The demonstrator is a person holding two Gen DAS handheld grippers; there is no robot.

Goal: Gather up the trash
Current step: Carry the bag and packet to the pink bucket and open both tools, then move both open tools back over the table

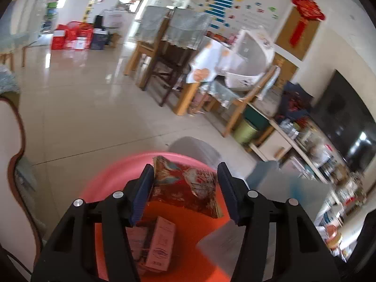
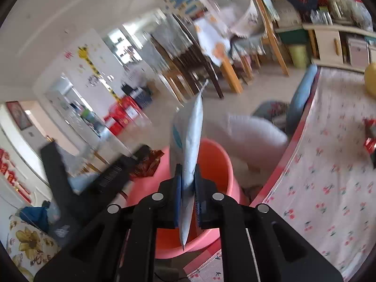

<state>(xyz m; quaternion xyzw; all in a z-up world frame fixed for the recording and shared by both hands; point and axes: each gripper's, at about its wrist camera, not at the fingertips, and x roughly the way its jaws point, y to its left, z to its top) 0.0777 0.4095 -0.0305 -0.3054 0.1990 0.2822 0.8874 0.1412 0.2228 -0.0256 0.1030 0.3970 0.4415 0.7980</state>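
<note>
In the left wrist view, the left gripper hangs over a pink plastic bucket with its jaws spread wide. A red patterned snack wrapper lies between the fingers, its left edge against the left pad and its right edge clear of the right pad. Whether it rests in the bucket or is in mid-air cannot be told through the blur. Lower in the bucket lies a small pink carton, tilted against other paper scraps. Beyond the bucket stretches a glossy tiled floor, and farther right stand wooden chairs with grey covers.

In the right wrist view, the left gripper appears at the left as a blurred black shape with the red wrapper at its tip, beside the bucket's rim. At centre, the right gripper is clamped narrowly on a pale blue-and-white plastic pouch, which stands upright above the bucket's opening. To the right lies a table under a cherry-print cloth.
</note>
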